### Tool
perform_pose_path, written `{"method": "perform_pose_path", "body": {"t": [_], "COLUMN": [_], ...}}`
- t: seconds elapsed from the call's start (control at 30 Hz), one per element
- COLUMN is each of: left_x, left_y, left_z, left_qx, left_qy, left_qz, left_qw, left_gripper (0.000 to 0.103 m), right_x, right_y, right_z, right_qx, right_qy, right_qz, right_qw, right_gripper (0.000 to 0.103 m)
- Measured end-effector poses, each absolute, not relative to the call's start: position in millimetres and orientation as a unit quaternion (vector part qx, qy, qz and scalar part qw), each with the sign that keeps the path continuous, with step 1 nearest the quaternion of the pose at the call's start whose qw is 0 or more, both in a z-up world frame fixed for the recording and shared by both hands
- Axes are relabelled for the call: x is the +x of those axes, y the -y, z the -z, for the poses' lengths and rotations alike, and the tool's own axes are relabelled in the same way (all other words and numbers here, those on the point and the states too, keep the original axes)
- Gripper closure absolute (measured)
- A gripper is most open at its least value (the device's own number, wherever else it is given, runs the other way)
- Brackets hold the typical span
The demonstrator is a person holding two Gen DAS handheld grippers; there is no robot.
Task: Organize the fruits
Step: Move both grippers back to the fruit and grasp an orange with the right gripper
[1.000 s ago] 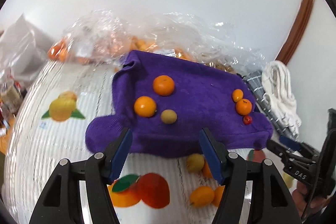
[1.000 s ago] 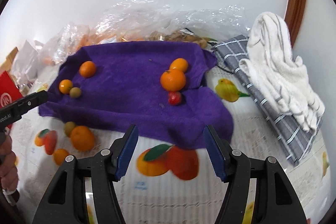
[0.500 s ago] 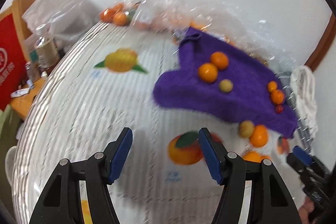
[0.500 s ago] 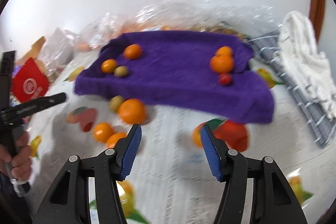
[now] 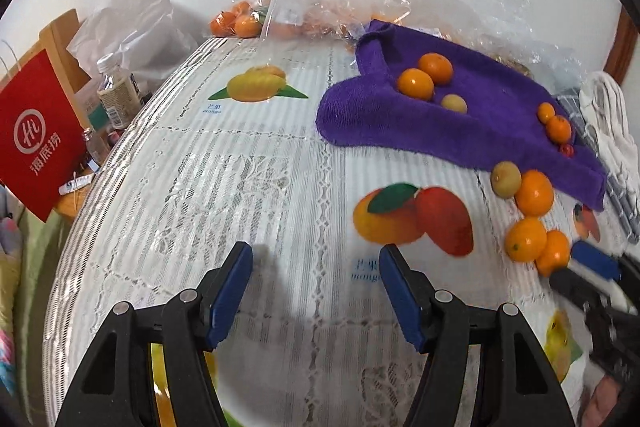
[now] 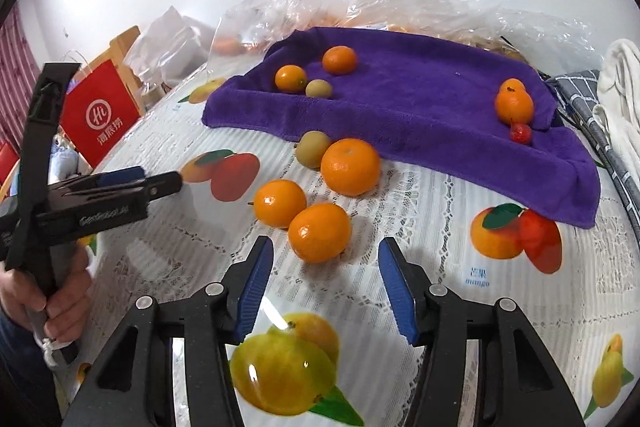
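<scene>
Step in hand looks like the approach for a pick, nothing grabbed yet. Right gripper [image 6: 325, 281] points down at the nearest orange [image 6: 319, 231] on the tablecloth [image 6: 460, 187]; its jaws are apart and closing, the fruit sits just ahead of the tips, not between the pads. That orange touches a second orange [image 6: 279, 202]; a larger orange [image 6: 350, 166] and a greenish-brown fruit [image 6: 312, 148] lie just behind, right at the front edge of the purple towel [image 6: 420, 95]. Towel already carries two groups: two oranges plus a small green-brown fruit at its left end [image 6: 305, 79], two oranges and a small red fruit [image 6: 520, 133] at its right end. So four loose fruits are left off the towel, my guess is they go onto it, sorted by kind. Left gripper [image 5: 316, 291] hovers over bare tablecloth, jaws apart, empty; well clear of the loose cluster, which sits off to its right [image 5: 525, 239]. Next move: push the right gripper forward and down so the pads straddle the nearest orange only, then clamp. Risk: the neighbour touches it, so a wide or skewed entry could nudge it and send round fruit rolling.
</scene>
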State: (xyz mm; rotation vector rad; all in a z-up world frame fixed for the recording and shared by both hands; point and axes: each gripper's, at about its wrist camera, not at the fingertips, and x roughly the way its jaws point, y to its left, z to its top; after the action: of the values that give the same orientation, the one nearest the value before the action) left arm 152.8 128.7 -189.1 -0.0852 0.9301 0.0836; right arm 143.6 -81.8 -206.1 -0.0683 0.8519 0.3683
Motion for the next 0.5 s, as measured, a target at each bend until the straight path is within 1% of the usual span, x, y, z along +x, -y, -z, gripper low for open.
{"method": "perform_pose_path", "body": {"t": [0.07, 0.17, 0.2, 0.23, 0.33, 0.5], "left_x": [146.2, 141.2, 141.1, 141.3, 142.9, 144.0], "left_y": [-130.0, -132.5, -132.2, -131.9, -130.0, -109.6], "left_z": [188.6, 189.0, 188.8, 189.1, 188.1, 183.6], "left_qx": [-0.043, -0.052, -0.055, -0.055, -0.061, -0.097], "left_qy": [-0.447, -0.445, -0.446, -0.446, -0.448, -0.45], "left_qz": [-0.035, -0.03, -0.029, -0.029, -0.031, 0.039], "left_qw": [0.893, 0.893, 0.893, 0.893, 0.892, 0.887], "left_gripper": [0.039, 0.035, 0.034, 0.034, 0.035, 0.035], "right_x": [150.0, 158.1, 159.4, 159.7, 156.7, 145.2], "right_y": [79.2, 75.3, 74.1, 73.4, 78.8, 115.4], "right_z": [208.8, 213.4, 215.4, 215.8, 212.7, 200.5], "right_qx": [-0.034, -0.04, -0.044, -0.046, -0.039, -0.032], "right_qy": [-0.416, -0.423, -0.425, -0.423, -0.417, -0.4], "right_qz": [-0.177, -0.185, -0.189, -0.191, -0.19, -0.152], "right_qw": [0.891, 0.886, 0.884, 0.885, 0.888, 0.903], "right_gripper": [0.052, 0.057, 0.063, 0.067, 0.067, 0.067]}}
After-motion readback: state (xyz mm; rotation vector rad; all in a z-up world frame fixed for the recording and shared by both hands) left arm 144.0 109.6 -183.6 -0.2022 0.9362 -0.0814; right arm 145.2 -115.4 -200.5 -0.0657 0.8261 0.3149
